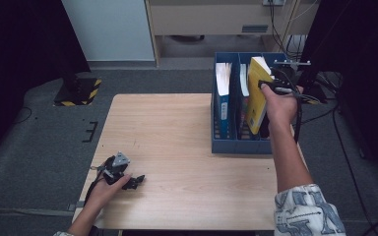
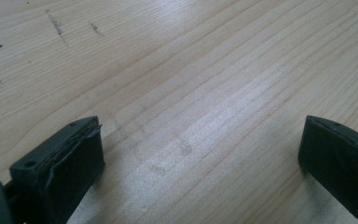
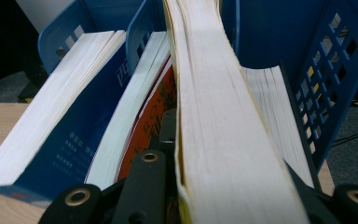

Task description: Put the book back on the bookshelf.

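A person's right gripper (image 1: 275, 87) is clamped on a yellow book (image 1: 257, 96), held tilted over the middle of a blue file rack (image 1: 236, 146). To the gripper's left in the rack stand a blue book (image 3: 70, 140) with white characters, too blurred to read, and an orange-covered book (image 3: 151, 116). The left gripper (image 1: 137, 181) rests with jaws spread wide on the pale wooden table (image 1: 177, 147), well apart from the rack. Grey carpet lies around it.

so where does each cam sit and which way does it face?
High view: above the table's near side, looking forward and down; both forearms, left tool, right tool.
Left gripper view: on the left tool, facing bare tabletop; open jaws.
Right gripper view: on the right tool, facing the blue file rack; jaws clamp the yellow book.
Shared: rack, book.
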Available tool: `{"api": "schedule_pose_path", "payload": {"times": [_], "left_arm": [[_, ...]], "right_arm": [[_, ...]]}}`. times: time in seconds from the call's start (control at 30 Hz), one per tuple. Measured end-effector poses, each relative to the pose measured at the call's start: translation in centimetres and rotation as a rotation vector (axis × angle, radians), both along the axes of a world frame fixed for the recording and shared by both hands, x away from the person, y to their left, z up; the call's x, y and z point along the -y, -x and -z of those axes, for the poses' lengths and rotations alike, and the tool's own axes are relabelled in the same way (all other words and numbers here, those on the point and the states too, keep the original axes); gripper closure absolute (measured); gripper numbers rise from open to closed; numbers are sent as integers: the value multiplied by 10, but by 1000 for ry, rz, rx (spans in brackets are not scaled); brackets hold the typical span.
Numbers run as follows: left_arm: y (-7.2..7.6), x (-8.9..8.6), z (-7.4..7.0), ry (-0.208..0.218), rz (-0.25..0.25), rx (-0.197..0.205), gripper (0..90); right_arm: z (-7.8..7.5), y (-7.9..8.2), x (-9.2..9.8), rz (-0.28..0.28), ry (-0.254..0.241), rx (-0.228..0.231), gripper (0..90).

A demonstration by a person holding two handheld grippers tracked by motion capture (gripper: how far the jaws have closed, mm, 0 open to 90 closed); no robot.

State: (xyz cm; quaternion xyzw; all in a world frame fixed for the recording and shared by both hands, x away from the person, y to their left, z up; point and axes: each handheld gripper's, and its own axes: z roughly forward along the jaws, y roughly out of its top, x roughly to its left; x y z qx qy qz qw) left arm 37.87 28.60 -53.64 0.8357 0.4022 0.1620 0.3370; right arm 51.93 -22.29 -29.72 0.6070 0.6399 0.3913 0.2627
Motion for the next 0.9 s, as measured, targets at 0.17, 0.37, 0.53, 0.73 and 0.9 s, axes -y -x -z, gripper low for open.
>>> {"api": "schedule_pose_path", "payload": {"times": [0.17,0.37,0.53,0.73,0.9], "left_arm": [[0,0,0,0,0,0,0],[0,0,0,0,2,0,0],[0,0,0,2,1,1,0],[-1,0,0,2,2,1,0],[-1,0,0,2,2,1,0]], "right_arm": [[6,-9,-9,4,7,1,749],[13,-17,-16,10,12,2,748],[23,-22,-15,17,3,-5,749],[33,-24,-16,7,-4,-10,748],[44,-25,-15,5,-2,-23,749]]}}
